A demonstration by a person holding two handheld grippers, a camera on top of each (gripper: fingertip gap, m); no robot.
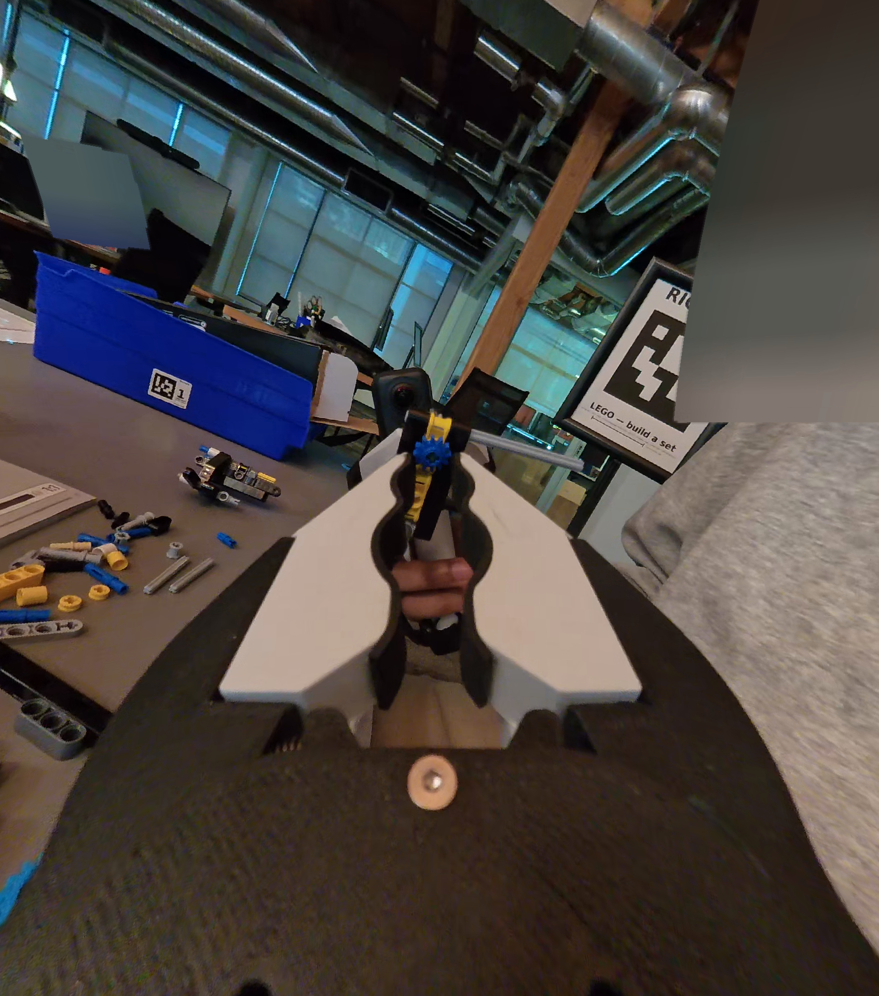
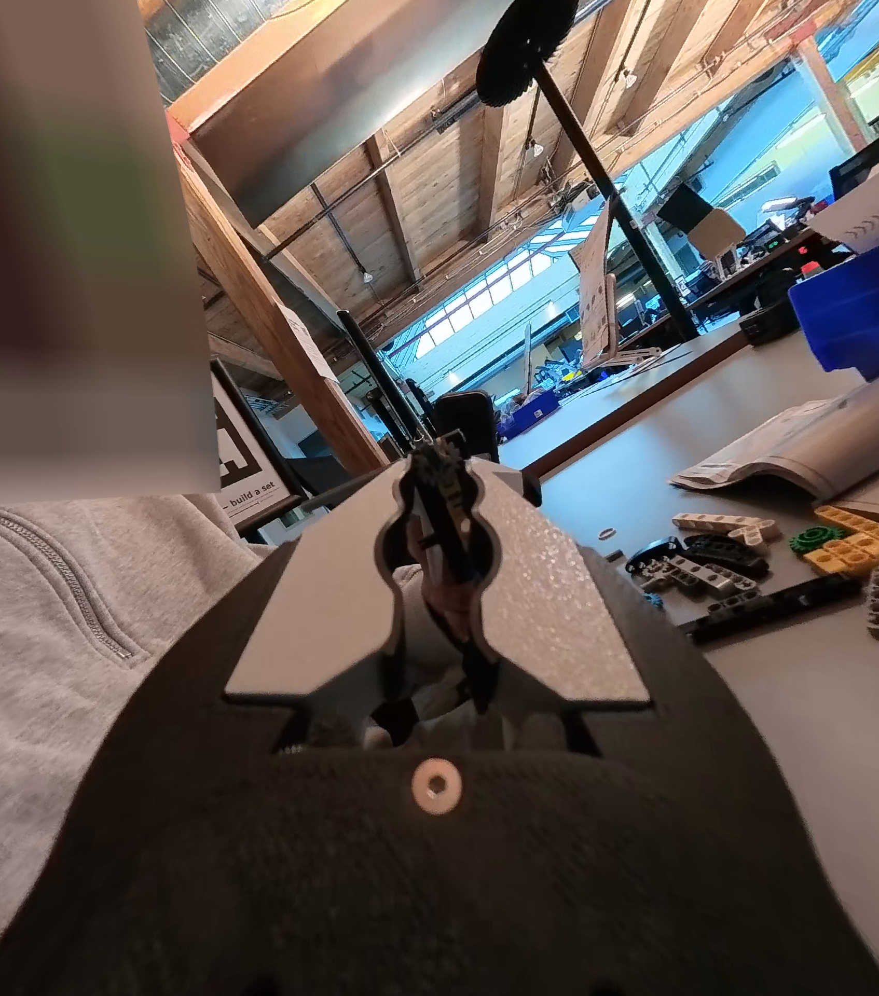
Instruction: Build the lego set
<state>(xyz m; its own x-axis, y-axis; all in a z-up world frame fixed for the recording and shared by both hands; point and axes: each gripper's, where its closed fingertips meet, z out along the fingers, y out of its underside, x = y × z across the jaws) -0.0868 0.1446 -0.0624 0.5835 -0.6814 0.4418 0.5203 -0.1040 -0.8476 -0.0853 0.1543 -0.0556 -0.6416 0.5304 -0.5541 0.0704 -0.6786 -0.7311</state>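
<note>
Both tools up off the table (image 1: 103, 447), clamped on one small assembly (image 1: 429, 474) w/ blue gear (image 1: 431, 457): left gripper (image 1: 431, 485) steadies, right gripper (image 2: 434, 485) prob. seats it. Spare parts (image 1: 87, 560) by booklet (image 1: 0, 501).

I work in what looks like a converted industrial workshop-lab: bare metal ducts (image 1: 642, 70) at twelve o'clock, timber ceiling beams (image 2: 426, 178) overhead, long glass walls (image 1: 329, 253), cluttered benches (image 2: 658, 350) at two o'clock, perhaps other workstations, and a blue parts bin (image 1: 157, 350) on my grey table (image 1: 76, 431).

Loose parts (image 1: 76, 560) before bin (image 1: 157, 366)
</note>
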